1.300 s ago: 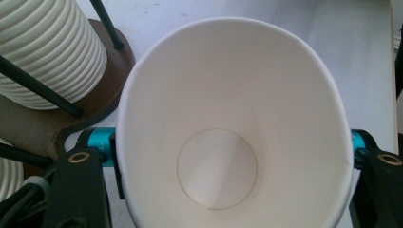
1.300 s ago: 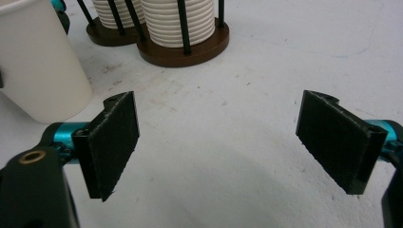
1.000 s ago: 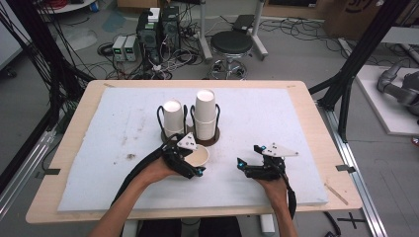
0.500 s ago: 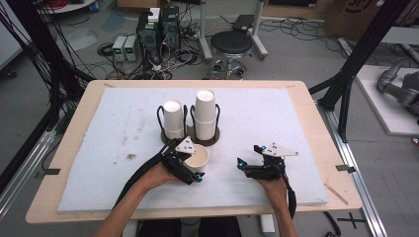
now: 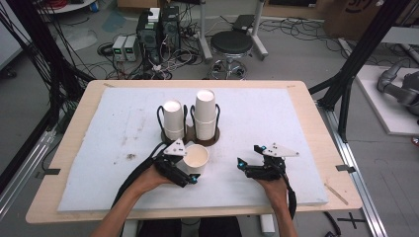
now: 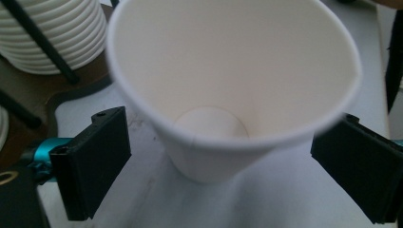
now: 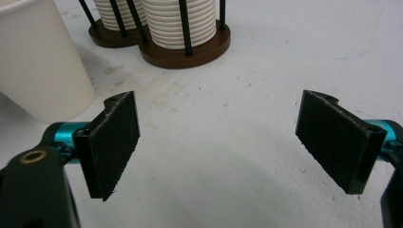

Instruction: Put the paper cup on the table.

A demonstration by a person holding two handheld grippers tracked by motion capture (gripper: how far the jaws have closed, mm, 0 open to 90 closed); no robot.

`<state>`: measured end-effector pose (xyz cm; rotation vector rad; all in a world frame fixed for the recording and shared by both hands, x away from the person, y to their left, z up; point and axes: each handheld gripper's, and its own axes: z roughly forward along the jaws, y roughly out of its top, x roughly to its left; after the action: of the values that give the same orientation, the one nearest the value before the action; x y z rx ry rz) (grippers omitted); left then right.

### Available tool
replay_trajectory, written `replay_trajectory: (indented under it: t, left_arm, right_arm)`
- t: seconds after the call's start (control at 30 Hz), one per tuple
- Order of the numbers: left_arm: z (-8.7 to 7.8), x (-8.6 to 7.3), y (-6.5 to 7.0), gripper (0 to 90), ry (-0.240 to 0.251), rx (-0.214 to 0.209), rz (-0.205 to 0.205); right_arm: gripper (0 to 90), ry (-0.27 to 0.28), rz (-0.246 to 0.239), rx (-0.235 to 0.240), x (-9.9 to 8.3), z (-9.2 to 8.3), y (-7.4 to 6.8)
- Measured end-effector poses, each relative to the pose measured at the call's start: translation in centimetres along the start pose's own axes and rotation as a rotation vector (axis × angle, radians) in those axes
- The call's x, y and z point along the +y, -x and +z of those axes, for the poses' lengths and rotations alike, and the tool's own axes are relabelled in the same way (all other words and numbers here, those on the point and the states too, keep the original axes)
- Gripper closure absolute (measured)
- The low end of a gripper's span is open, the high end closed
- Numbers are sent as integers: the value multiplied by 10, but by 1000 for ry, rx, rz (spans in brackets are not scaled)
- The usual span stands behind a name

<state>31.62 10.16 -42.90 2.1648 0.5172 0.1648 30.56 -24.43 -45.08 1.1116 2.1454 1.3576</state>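
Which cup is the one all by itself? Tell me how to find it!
Look at the white mat covering the wooden table, and find the two stacks of white cups in their dark wire holder near the middle. Just in front of them, toward the person, stands a single paper cup between the open jaws of the left gripper. It stands mouth up, while the stacks stand mouth down.

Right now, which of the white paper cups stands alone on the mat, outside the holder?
The single cup between the left hand-held gripper's open jaws; the others are stacked in the holder.
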Motion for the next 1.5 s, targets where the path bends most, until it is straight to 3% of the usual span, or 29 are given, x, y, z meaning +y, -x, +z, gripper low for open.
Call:
replay_trajectory:
  t: [0.2,0.5,0.77,0.97,1.13,1.33,1.5]
  left_arm:
    - [-32,-24,-7,59,66,10,-37]
    - [-66,-49,-7,59,126,34,-60]
    - [-97,-75,-14,59,208,91,-107]
    - [-121,-99,-20,59,279,166,-144]
    - [-133,-115,-23,59,314,225,-172]
    - [-135,-127,-30,59,372,260,-222]
    - [-133,-129,-32,59,380,287,-219]
  right_arm:
    - [153,-2,-2,3,0,0,1]
    - [171,-5,3,1,0,1,1]
    - [170,-4,20,-2,0,1,3]
    - [170,-4,17,-5,0,1,2]
    - [170,4,12,-9,-1,0,1]
    - [170,5,7,-10,-1,0,1]
    - [170,20,13,-12,-1,-2,1]
